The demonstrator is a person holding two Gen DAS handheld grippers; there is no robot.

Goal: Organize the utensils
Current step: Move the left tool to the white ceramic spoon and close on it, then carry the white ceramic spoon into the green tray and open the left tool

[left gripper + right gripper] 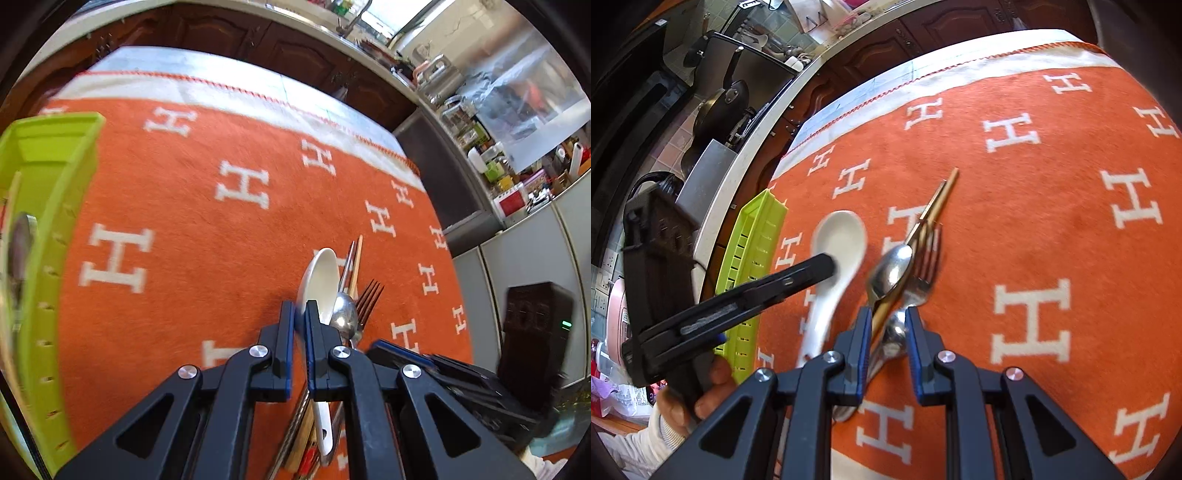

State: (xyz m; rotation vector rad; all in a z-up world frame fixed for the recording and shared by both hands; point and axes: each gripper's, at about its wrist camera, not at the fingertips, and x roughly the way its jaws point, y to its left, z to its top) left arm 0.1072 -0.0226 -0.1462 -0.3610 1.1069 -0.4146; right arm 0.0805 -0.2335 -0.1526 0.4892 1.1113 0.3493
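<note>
Utensils lie bunched together on the orange blanket [1052, 229]: a white ceramic spoon [840, 243] on the left, then a metal spoon [890, 269], a fork [925, 266] and chopsticks [942, 195] pointing to the far side. Left gripper [300, 321] hovers at the white spoon's bowl, jaws narrowly parted, one finger against the bowl; whether they grip it I cannot tell. Right gripper [886, 325] is partly open, straddling the metal spoon's handle and the chopsticks. Green tray [753, 251] sits at the blanket's left edge.
</note>
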